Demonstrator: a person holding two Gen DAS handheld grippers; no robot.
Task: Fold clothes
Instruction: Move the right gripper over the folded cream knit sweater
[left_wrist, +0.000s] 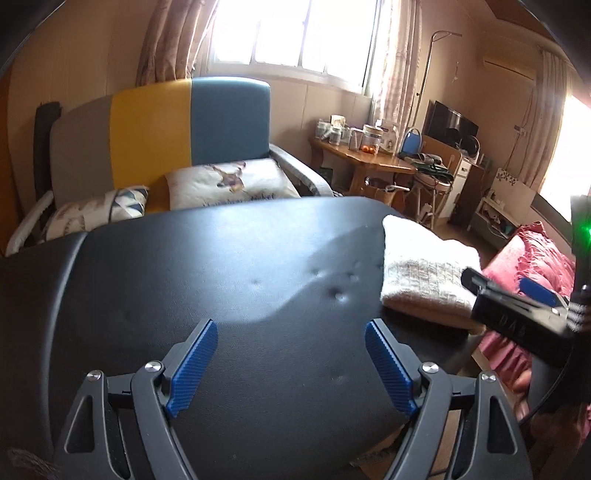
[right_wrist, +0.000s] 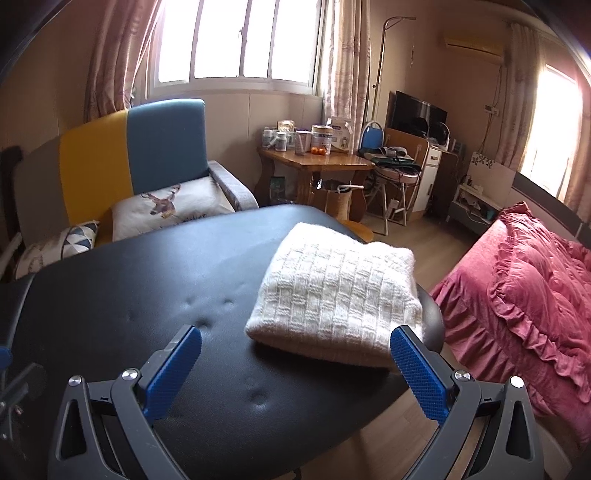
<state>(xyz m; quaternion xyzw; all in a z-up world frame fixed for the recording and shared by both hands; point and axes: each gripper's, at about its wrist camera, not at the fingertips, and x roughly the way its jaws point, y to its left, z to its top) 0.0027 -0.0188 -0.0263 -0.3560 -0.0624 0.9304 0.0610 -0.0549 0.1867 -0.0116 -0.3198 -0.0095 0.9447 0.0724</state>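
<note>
My left gripper's (left_wrist: 291, 363) blue-padded fingers (left_wrist: 194, 365) stand spread wide and grasp nothing, hovering over bare black tabletop (left_wrist: 184, 266); my right gripper (right_wrist: 295, 373) is likewise released, its ribbed blue pads (right_wrist: 171, 373) parted above the same surface, the right-hand pad lying just in front of the near corner of the folded white knit sweater (right_wrist: 332, 291). The sweater rests flat as a compact rectangle on the right part of the table, close to the rounded right edge, its folded thick edge toward me; no finger touches it. In the left wrist view my right gripper shows from the side at the right margin, beside the sweater. Beyond the table's far edge stands an armchair (right_wrist: 147, 147) with a grey, yellow and blue back, bearing a deer-print cushion (right_wrist: 166, 210) and a triangle-patterned cushion (right_wrist: 62, 243). To the right lies a bed with a ruffled pink cover (right_wrist: 524, 295). Farther back, a wooden side table (right_wrist: 317, 162) carries jars and tins, and a bright window (right_wrist: 236, 40) with curtains closes the wall.
</note>
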